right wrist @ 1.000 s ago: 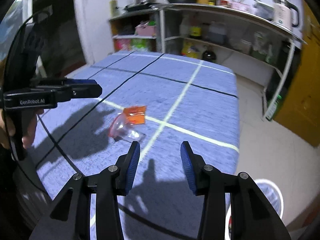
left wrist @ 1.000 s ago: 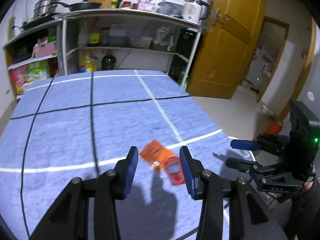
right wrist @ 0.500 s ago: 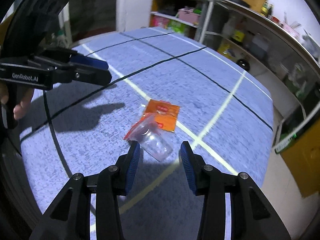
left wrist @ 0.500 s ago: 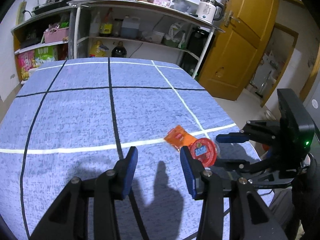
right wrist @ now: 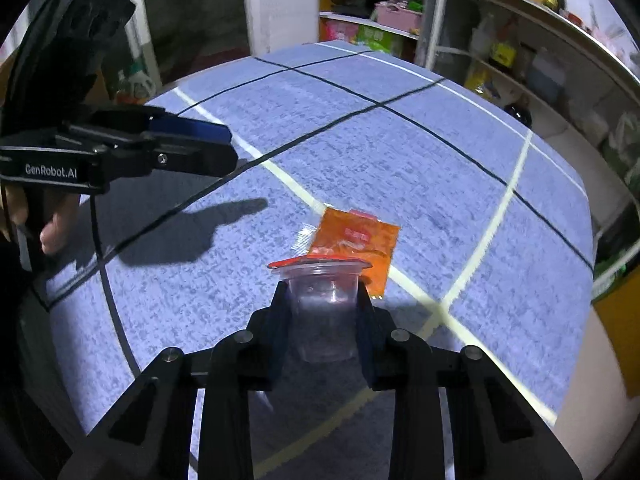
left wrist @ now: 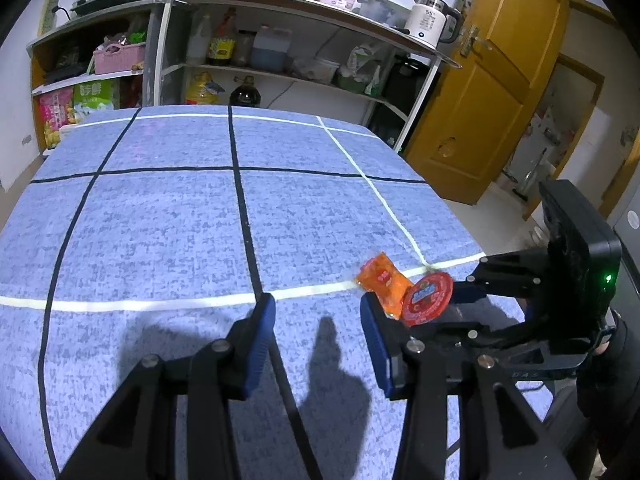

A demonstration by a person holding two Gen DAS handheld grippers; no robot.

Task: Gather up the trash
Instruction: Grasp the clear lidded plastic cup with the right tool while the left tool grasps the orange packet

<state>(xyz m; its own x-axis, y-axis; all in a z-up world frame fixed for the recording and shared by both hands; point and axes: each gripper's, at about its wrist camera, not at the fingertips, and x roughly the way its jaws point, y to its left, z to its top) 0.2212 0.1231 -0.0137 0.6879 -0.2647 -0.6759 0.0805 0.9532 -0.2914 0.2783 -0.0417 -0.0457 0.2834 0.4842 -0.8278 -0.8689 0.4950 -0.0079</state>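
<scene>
R gripper (right wrist: 322, 312) level, clamped on cup (right wrist: 323, 304); L gripper (left wrist: 318, 332) spread wide, above tablecloth (left wrist: 168, 220).

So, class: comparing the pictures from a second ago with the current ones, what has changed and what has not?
The right gripper moved forward to the clear plastic cup and closed on it; the cup, lying on its side before, now sits between the fingers with its red lid facing away. The orange packet stayed flat on the blue tablecloth. The left gripper stayed open and empty.
</scene>
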